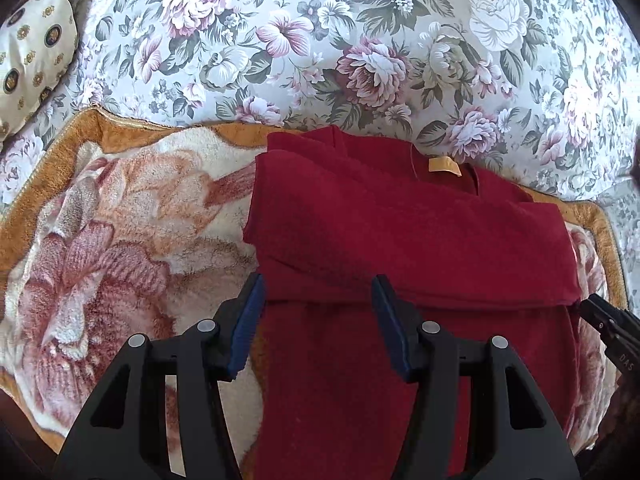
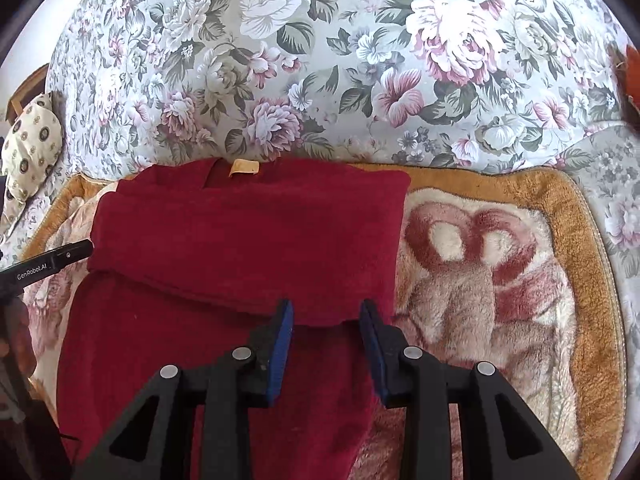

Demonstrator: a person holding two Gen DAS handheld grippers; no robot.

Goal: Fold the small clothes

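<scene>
Garment: a dark red fleece top [image 1: 400, 240] lies on the plush blanket [image 1: 120, 240], folded over itself, so a doubled upper layer ends in a fold edge across the middle and a single layer runs on toward the cameras. A small tan neck label [image 1: 444, 167] shows at its far edge.
Edges: in the left view the garment's left side stands just beyond the left gripper's left pad; in the right view its right side drops straight down beside the right gripper's right pad. The far edge lies close to the blanket's golden border.
Open room: blanket lies bare to the left of the garment in the left view and to its right in the right view. Beyond it spreads the floral bedspread [image 2: 320, 60], unoccupied but for a cream patterned pillow [image 1: 36, 48] at far left.
Left gripper [image 1: 318, 288]: jaws apart at a middling width, blue pads over the fold edge near the garment's left corner, nothing pinched between them.
Right gripper [image 2: 326, 312]: jaws apart, a little narrower, pads straddling the fold edge near the right corner; cloth sits beneath the gap, not clamped.
Spacing: each gripper's tip shows at the edge of the other's view, at opposite sides of the garment.
</scene>
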